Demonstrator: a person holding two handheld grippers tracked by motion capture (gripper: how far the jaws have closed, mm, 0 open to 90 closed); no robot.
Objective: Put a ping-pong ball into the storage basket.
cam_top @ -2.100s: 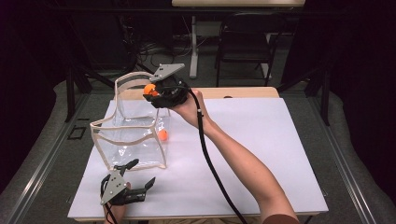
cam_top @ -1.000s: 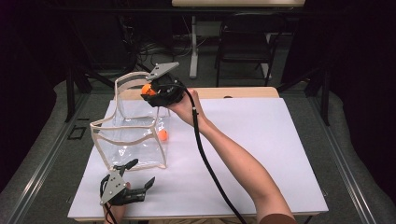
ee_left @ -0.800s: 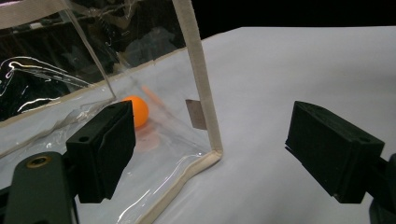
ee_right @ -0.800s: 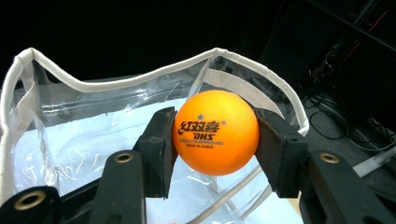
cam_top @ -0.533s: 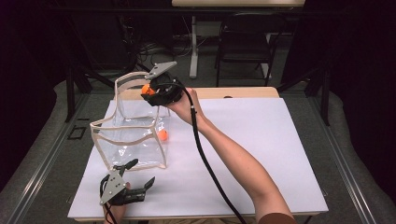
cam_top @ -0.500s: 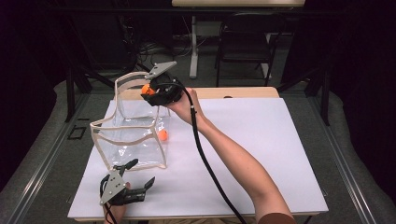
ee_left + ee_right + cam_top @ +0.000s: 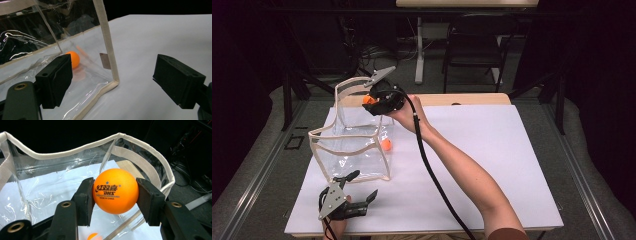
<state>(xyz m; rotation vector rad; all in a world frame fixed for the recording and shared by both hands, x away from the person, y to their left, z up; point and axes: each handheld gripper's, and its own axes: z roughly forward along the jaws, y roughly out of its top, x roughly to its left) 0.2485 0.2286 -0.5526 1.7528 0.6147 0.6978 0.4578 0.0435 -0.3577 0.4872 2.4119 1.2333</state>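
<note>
Since the earlier frames the right hand-held gripper [image 7: 371, 100] has edged slightly toward 9 o'clock along the top of the clear bag [image 7: 354, 147]; the left hand-held gripper [image 7: 362, 189] lies where it was. In the right gripper view, the right hand-held gripper [image 7: 115, 192] is clamped on an orange ping-pong ball [image 7: 115, 190], one pad pressing each side, held above the bag's open, white-trimmed mouth [image 7: 75, 148]. A second orange ball [image 7: 386, 144] lies on the bag's floor, at the 3 o'clock side in the high view. The left hand-held gripper rests on the white counter [image 7: 492, 150] at 6 o'clock from the bag, its jaws spread wide with nothing between them; in its own view the bag's bottom corner [image 7: 113, 82] stands just ahead.
</note>
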